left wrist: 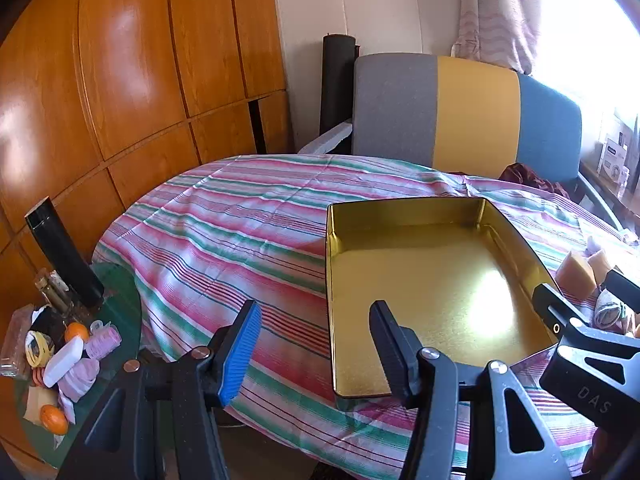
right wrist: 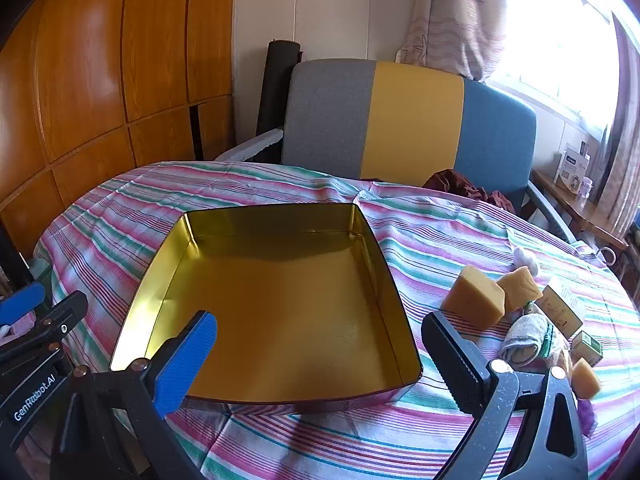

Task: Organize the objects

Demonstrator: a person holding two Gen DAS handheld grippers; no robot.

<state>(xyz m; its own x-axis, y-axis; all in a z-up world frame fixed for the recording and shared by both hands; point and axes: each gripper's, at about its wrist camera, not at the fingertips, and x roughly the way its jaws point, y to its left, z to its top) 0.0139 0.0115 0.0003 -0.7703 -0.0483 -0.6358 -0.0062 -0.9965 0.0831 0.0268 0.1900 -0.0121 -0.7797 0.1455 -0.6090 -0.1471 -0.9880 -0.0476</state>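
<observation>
The left tool (left wrist: pixel 316 348) hung with its jaws partly apart and nothing between them, over the near left corner of the tin (left wrist: pixel 424 280). The right tool (right wrist: pixel 320 344) stood spread wide, also holding nothing, its blue pad above the tin's near edge. The gold-lined tin lay open and bare on the striped cloth (right wrist: pixel 280 184) covering the bench. Just right of the right tool sat two yellow sponges (right wrist: pixel 474 300), a rolled grey rag (right wrist: pixel 524 338) and a small cream box (right wrist: pixel 562 306), with a little green box (right wrist: pixel 587 347) nearer. Far left of the left tool, a low side table (left wrist: pixel 124 300) carried oranges (left wrist: pixel 54 419) and clutter.
</observation>
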